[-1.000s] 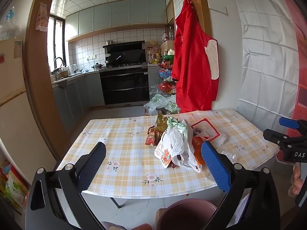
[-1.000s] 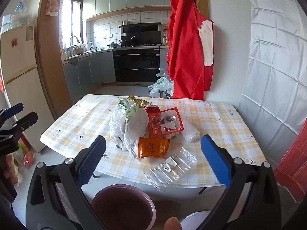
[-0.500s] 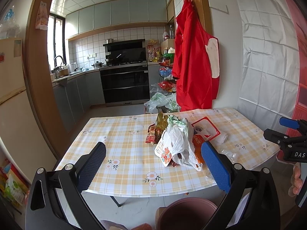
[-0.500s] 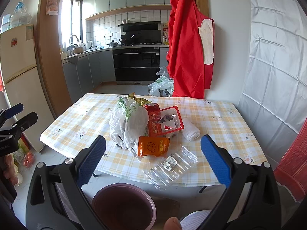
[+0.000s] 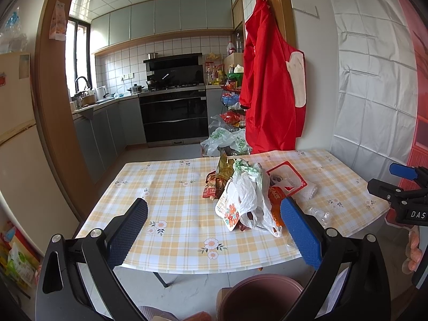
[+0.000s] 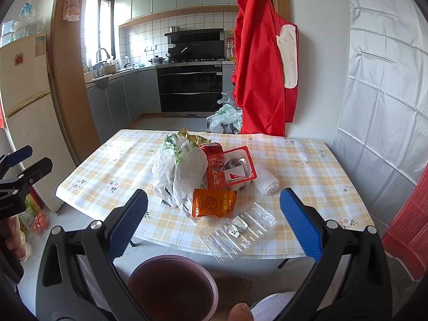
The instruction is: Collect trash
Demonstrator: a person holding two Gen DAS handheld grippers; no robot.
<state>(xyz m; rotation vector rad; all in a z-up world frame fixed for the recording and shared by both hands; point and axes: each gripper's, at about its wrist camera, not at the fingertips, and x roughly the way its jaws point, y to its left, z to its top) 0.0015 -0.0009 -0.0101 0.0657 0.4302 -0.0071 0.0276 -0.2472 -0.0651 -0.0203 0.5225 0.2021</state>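
A heap of trash lies on the checked table (image 6: 307,176): a white plastic bag (image 6: 179,171), an orange snack packet (image 6: 214,203), a red-rimmed tray (image 6: 238,168), a red can (image 6: 212,149), a white roll (image 6: 266,180) and a clear plastic tray (image 6: 238,230) at the near edge. The bag also shows in the left wrist view (image 5: 246,195). A maroon bin (image 6: 172,286) stands on the floor below the table's near edge. My right gripper (image 6: 214,222) is open and empty, before the heap. My left gripper (image 5: 214,230) is open and empty, left of the heap.
A red apron (image 6: 262,67) hangs on the wall behind the table. Plastic bags (image 6: 224,116) lie on the floor beyond. A fridge (image 6: 26,123) stands at left, kitchen cabinets and an oven (image 6: 191,88) behind. A white-tiled wall (image 6: 382,80) bounds the right.
Both grippers have drifted slightly; the view has barely shifted. The trash has not moved and both grippers stay open.
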